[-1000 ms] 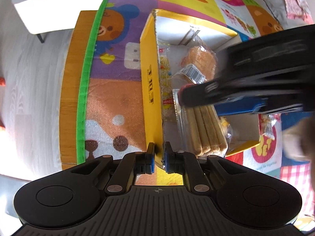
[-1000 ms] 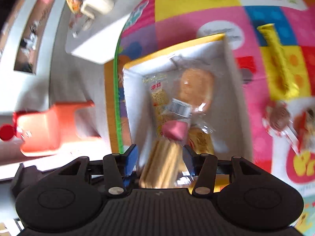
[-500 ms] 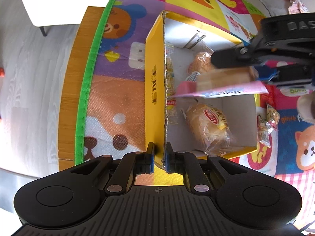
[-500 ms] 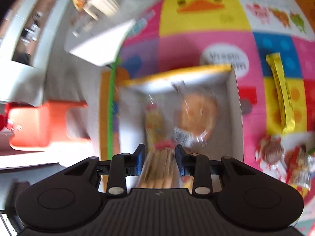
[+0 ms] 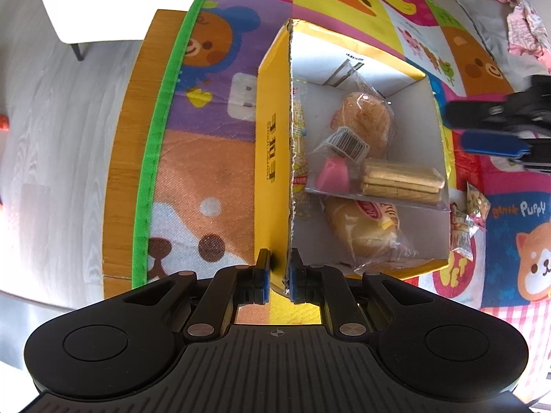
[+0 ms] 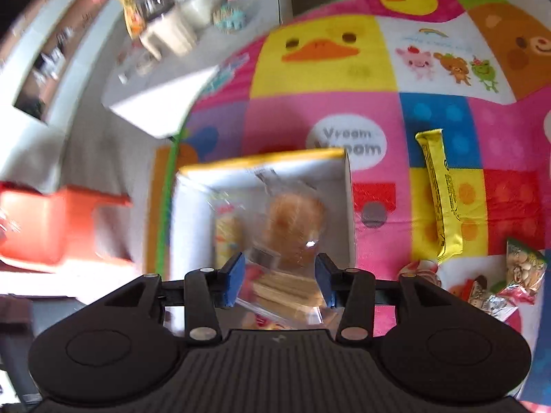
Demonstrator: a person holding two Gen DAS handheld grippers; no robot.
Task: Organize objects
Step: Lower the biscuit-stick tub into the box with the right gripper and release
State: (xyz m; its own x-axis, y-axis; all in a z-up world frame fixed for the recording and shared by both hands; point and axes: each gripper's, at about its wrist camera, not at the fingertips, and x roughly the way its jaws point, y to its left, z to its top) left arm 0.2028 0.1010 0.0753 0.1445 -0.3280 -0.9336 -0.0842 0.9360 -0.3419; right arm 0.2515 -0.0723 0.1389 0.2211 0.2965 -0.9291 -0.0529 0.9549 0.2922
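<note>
Since the left gripper [image 5: 277,280] has its blue pads pressed onto the near wall of the yellow box [image 5: 272,158], that thin cardboard is what steadies the whole container; it looks light and will buckle if squeezed hard or levered, so a pinch low on the wall near the corner seems safest. Inside lie a round bun in clear film [image 5: 366,122], a wafer pack [image 5: 401,180] with a pink end lying across the box, and a second wrapped bun [image 5: 366,227] beneath it; all are soft or brittle and their film is probably slippery. Off to the side, the right gripper [image 6: 280,278] hangs spread and empty above the box; the yellow snack bar [image 6: 440,189] on the play mat [image 6: 323,110] looks stiff enough to grip across its middle.
</note>
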